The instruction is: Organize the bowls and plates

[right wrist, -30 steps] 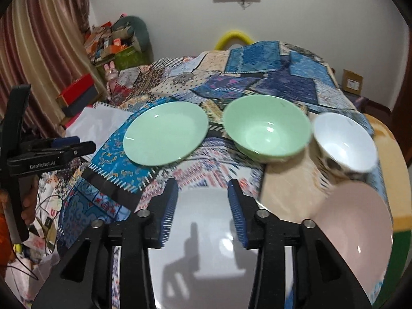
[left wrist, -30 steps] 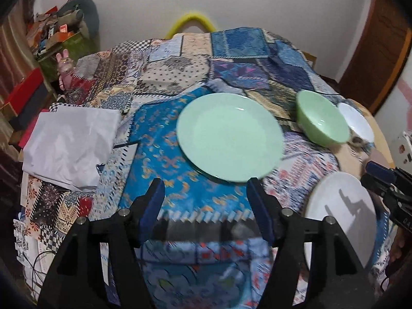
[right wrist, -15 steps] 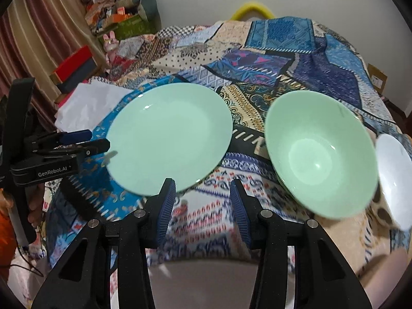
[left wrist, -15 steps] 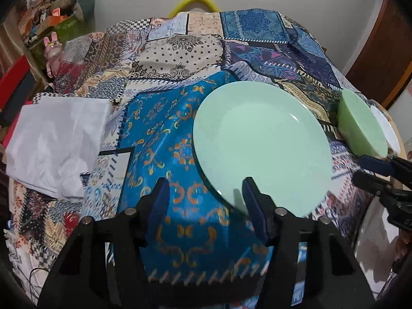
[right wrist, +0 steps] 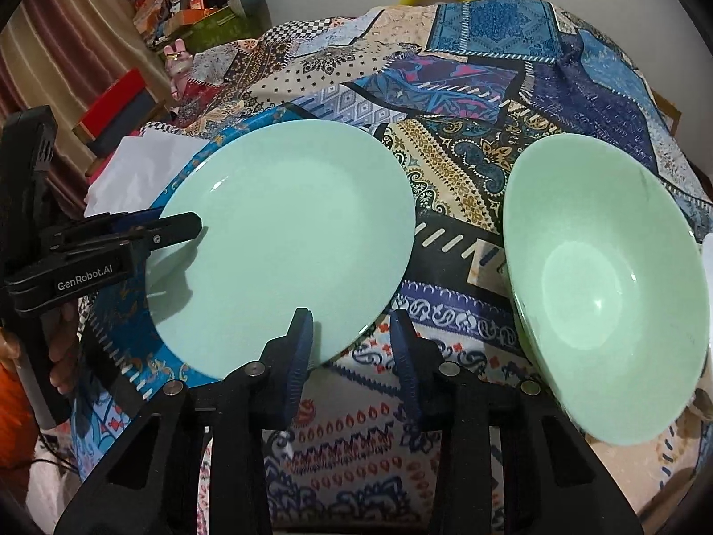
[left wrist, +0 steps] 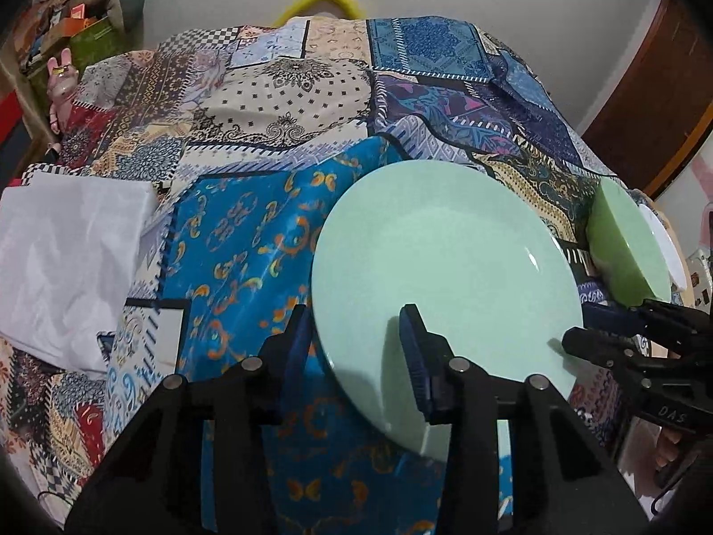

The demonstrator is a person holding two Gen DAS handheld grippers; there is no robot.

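A pale green plate [left wrist: 441, 276] lies on the patchwork cloth; it also shows in the right wrist view [right wrist: 285, 240]. My left gripper [left wrist: 356, 334] is open, its fingers astride the plate's near left rim, one over the plate and one outside it. My right gripper [right wrist: 352, 334] is open at the plate's near right rim, straddling the edge. A green bowl [right wrist: 606, 285] stands right of the plate, seen edge-on in the left wrist view [left wrist: 624, 245]. A white bowl [left wrist: 664, 240] sits just beyond it.
The table is covered by a patterned patchwork cloth [left wrist: 289, 102]. A white folded cloth [left wrist: 67, 263] lies at the left. Boxes and clutter [right wrist: 191, 13] stand beyond the table's far left. A brown door [left wrist: 659, 111] is at the right.
Both grippers have moved forward and down toward the green plate, which now fills the views. The white plates near the front edge have dropped out of view.
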